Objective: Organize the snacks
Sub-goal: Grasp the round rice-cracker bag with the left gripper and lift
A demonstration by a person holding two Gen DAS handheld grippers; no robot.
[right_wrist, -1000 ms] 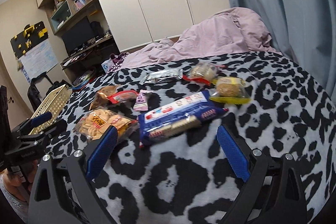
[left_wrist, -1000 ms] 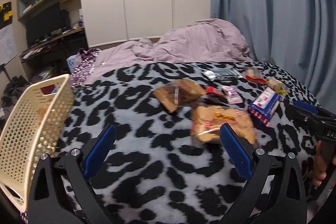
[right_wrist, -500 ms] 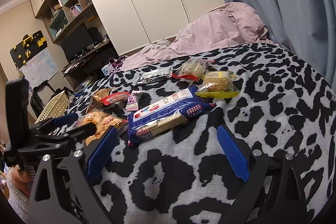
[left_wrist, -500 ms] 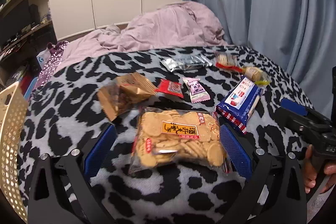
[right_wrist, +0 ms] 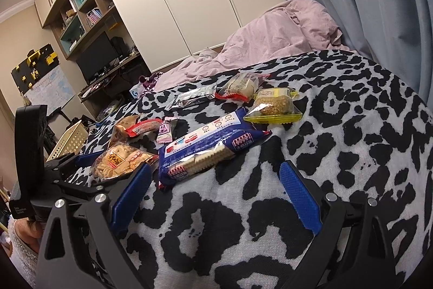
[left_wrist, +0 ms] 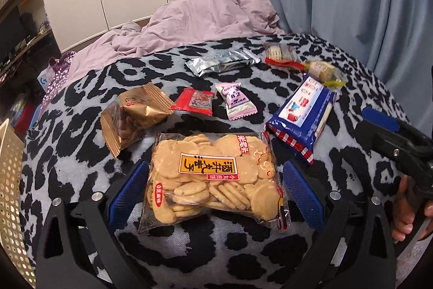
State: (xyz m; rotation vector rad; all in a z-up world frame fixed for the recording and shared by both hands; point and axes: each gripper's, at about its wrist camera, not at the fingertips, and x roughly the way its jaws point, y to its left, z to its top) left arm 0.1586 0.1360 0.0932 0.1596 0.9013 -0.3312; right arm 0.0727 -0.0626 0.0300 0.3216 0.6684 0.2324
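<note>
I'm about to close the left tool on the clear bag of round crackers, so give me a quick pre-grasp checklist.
1. Left tool open: ok.
2. Cracker bag between its fingers: ok.
3. Neighbours clear: not ok; blue biscuit pack lies close to the bag's corner.
4. Right tool open, holding nothing: ok.
5. Basket in view at left: ok.
6. Fingers low enough to grip: cannot tell.

Basket [left_wrist: 10, 197] cut by left edge; print on small wrappers (pink [left_wrist: 236, 99], red [left_wrist: 195, 102]) unreadable.
</note>
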